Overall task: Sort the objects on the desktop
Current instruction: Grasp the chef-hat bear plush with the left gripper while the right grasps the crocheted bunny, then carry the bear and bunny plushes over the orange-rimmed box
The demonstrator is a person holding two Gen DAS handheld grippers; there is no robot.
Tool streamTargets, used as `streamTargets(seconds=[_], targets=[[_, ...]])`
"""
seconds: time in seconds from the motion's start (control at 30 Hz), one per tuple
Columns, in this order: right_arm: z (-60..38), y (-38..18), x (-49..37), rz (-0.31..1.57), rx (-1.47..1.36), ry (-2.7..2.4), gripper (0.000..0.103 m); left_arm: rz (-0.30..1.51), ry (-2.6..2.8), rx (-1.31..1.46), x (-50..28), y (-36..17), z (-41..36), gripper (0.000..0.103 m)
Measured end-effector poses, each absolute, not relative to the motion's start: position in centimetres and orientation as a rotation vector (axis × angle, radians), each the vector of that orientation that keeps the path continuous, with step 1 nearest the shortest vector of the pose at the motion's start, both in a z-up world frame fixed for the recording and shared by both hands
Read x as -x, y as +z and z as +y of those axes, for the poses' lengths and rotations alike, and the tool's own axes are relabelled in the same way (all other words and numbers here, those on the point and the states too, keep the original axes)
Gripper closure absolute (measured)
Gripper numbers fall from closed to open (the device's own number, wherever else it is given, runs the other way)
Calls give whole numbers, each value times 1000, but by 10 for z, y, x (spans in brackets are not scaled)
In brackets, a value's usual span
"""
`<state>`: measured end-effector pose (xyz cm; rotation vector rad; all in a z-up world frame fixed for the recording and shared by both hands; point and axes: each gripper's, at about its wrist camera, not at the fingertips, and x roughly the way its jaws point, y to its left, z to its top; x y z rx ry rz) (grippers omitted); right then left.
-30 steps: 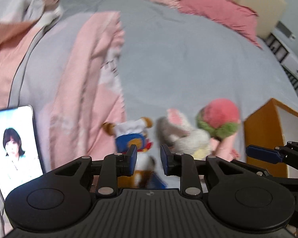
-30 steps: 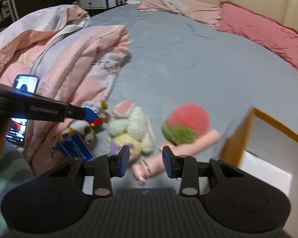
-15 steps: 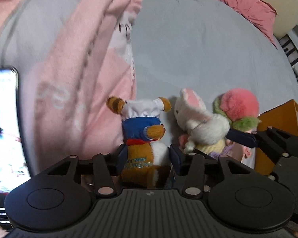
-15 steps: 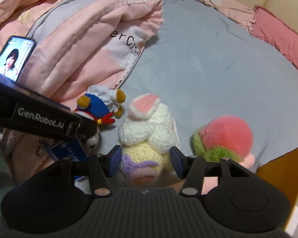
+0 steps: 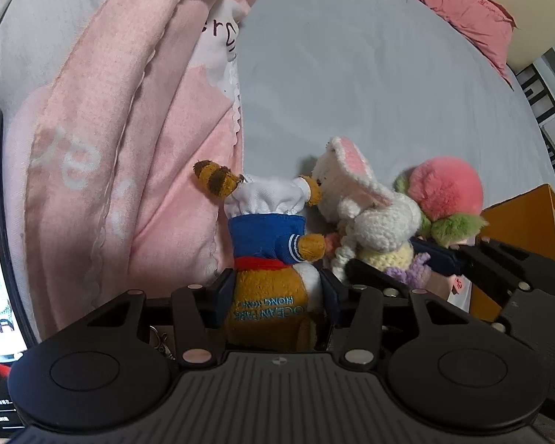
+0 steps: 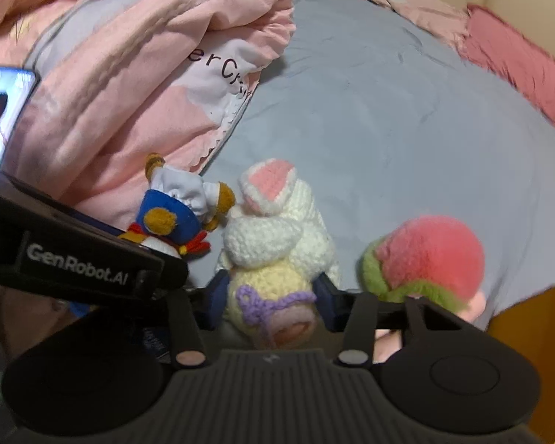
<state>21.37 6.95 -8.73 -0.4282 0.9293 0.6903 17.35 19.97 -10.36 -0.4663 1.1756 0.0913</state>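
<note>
The left gripper [image 5: 275,292] straddles the plush tiger [image 5: 270,259], a fuzzy orange toy in blue sailor top and puffy white hat; its pads sit against the flanks. The right gripper [image 6: 270,296], jaws closing, pinches the crocheted rabbit [image 6: 273,255] (knobbly cream yarn, lilac bow) at its base. Both tools tilt steeply down, side by side. Just right lies a furry pink-and-green pompom toy [image 6: 431,257]; an orange box [image 5: 518,218] stands beyond. All rest on the smooth grey sheet [image 6: 388,129], a rumpled pink quilt [image 5: 129,129] at left.
</note>
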Motion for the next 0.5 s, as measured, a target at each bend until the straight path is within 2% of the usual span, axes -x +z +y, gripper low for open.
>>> streamTargets(seconds=[0.27, 0.5], targets=[[35, -55, -194, 925, 288, 688, 63, 1124, 79, 493, -162, -92, 204, 51], [-9, 1, -166, 817, 183, 680, 63, 1005, 7, 477, -130, -49, 179, 51]])
